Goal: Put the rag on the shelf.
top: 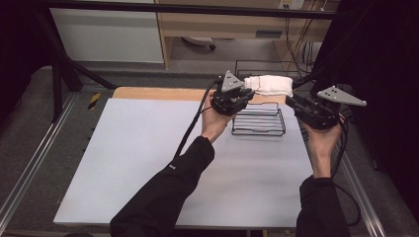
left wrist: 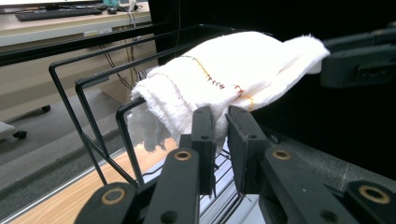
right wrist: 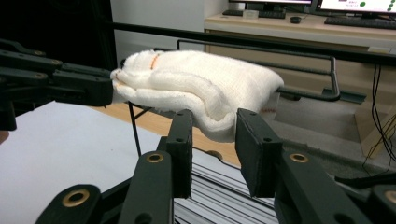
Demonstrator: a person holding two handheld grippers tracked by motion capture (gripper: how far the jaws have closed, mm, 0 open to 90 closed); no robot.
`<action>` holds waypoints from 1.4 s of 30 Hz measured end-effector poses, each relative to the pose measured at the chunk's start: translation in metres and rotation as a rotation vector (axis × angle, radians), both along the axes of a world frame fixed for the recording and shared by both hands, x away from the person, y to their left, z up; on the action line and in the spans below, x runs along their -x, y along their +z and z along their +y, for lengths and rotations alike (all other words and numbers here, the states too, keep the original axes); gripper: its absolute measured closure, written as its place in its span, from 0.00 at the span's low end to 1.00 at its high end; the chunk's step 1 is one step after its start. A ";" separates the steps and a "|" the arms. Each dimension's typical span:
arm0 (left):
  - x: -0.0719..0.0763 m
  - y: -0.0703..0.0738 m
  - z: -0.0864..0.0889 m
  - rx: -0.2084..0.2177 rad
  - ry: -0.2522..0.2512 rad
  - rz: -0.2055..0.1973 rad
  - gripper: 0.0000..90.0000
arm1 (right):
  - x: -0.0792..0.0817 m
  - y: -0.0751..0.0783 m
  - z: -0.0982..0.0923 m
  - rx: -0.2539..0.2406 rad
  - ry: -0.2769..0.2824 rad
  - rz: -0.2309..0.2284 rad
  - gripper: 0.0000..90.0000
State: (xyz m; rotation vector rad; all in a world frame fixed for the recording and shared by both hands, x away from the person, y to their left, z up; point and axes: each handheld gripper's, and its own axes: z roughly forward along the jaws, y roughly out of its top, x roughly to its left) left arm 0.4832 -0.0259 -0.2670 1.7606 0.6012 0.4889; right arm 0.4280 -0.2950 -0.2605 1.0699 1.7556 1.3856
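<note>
Towel point(top: 269, 85), white and folded into a thick roll, lay across the top bar of the black wire rack point(top: 259, 122), which stood at the far edge of the white table point(top: 148, 163). Left of the rack, my left forearm reached forward in a black sleeve, palm turned up, with my left gripper point(top: 245, 91) raised against the towel's near left end. In the left gripper view its jaws stood close together with a narrow gap, the tips point(left wrist: 224, 123) just under the towel's point(left wrist: 224, 74) lower fold; I could not tell whether the pads pinched any cloth. A thin line of yellow and red stitching ran across the cloth there, and its edge hung frayed over the rack's point(left wrist: 88, 116) wires. Right of the rack, my right hand point(top: 323, 138) was held upright at the wrist, with my right gripper point(top: 290, 100) pointing left at the towel's right end. In the right gripper view its jaws stood apart, the towel's point(right wrist: 196, 88) rounded fold hanging just above the gap point(right wrist: 214, 135), pads not pressing.
</note>
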 end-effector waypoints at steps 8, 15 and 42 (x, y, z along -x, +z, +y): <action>0.001 0.002 0.002 -0.015 0.000 -0.005 0.93 | 0.003 0.018 0.005 -0.013 -0.003 -0.054 0.68; 0.001 0.000 0.001 -0.019 -0.002 0.001 0.92 | -0.010 0.016 0.023 -0.007 0.059 0.018 0.97; 0.013 -0.029 0.086 -0.074 0.039 0.140 0.28 | -0.015 -0.012 0.035 -0.049 0.100 0.063 0.48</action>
